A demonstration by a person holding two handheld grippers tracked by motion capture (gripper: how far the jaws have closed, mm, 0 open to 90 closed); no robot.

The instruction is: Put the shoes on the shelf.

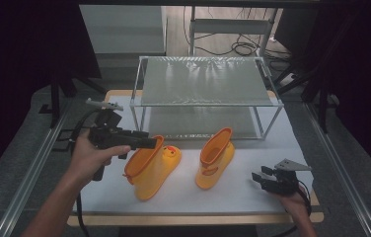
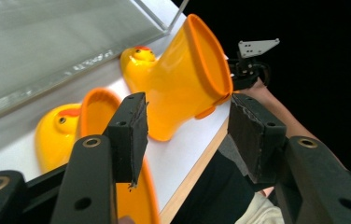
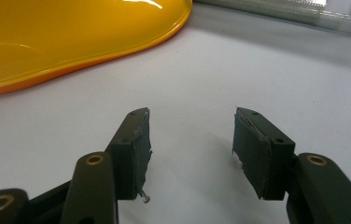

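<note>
White table (image 1: 252, 190) before a glass shelf rack (image 1: 205, 81), two yellow boots, left tool (image 1: 150, 143) spread open at the left boot's (image 1: 150, 170) rim, right boot (image 1: 215, 158) upright, right tool (image 1: 258, 178) open, empty, near right.

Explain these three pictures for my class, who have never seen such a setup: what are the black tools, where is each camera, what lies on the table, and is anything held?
A person sits at a white table and holds a hand tool with two black jaws in each hand. The high view looks down from above the person. The other two pictures come from small cameras riding on the tools, looking along their jaws.

The left gripper is at the orange rim of the left boot, a yellow rubber boot with a duck face. In its own view the jaws stand apart with that rim beside one jaw, so nothing is clamped yet. The right gripper rests open near the table's right front corner, beside the right boot, holding nothing. Behind the boots stands a two-level wire rack.
</note>
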